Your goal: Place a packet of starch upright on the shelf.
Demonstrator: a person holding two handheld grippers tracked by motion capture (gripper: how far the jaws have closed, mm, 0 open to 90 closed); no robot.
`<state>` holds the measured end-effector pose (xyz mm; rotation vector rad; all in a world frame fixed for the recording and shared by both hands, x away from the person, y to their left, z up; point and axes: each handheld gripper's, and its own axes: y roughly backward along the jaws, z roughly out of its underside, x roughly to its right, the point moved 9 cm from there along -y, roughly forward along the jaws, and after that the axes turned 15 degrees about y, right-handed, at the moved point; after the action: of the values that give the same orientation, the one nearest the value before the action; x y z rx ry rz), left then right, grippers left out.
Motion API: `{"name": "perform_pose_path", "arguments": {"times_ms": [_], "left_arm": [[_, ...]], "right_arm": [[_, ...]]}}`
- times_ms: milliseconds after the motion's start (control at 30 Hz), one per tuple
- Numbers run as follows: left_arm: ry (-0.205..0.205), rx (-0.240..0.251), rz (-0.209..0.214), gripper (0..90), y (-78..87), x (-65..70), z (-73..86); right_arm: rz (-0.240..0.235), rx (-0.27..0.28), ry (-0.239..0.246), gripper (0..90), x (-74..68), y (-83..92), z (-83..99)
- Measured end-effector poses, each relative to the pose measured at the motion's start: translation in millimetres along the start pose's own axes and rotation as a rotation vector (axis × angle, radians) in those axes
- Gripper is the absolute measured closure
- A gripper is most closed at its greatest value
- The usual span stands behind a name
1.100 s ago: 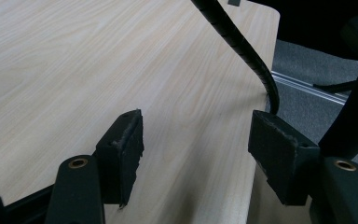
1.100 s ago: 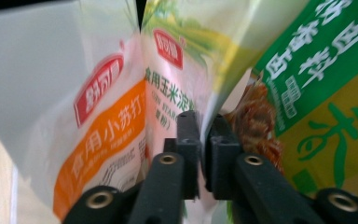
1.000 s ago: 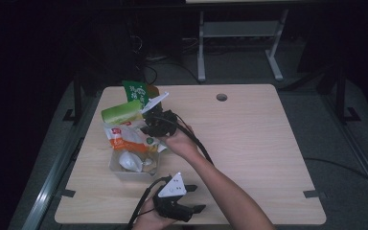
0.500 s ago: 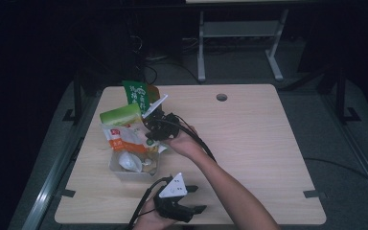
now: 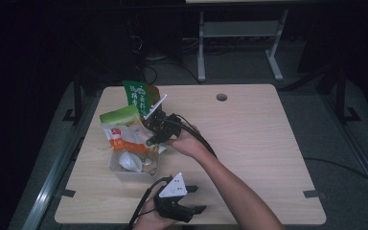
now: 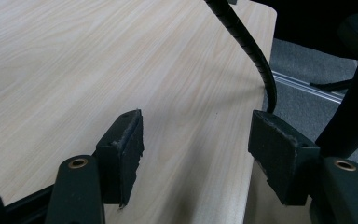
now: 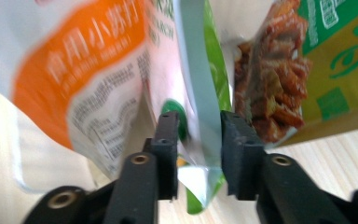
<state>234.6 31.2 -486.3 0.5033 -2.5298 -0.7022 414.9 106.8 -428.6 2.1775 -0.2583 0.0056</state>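
So nearest the person, the left gripper sits wide open over bare table, holding nothing. Farther out, the right gripper has its jaws narrowed around the edge of a green snack bag, above the clear tray. Looks light, crinkly and slippery; I'd pinch the flat sealed edge. Beyond it stands an orange-and-white pouch.

We see a pale, matt wood-grain table, glossy plastic snack pouches, a ribbed black cable, and rough, frayed foam pads on matt black jaws.
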Motion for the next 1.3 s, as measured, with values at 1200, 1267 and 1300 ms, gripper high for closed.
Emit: {"name": "perform_pose_path", "arguments": {"times_ms": [1200, 1267, 1300], "left_arm": [[0.012, 0.006, 0.012, 35.0, -1.6, 4.2, -1.2], [-0.006, 0.004, 0.010, 35.1, -0.7, 3.1, -1.5], [0.005, 0.006, 0.012, 35.0, -0.3, 3.5, -1.3]], "right_arm": [[-0.011, -0.048, -0.037, 83.9, -5.9, -35.2, 5.5], [-0.009, -0.074, -0.050, 83.7, -6.5, -41.9, 10.7], [-0.021, -0.053, -0.074, 83.7, -6.0, -43.3, 12.4]]}}
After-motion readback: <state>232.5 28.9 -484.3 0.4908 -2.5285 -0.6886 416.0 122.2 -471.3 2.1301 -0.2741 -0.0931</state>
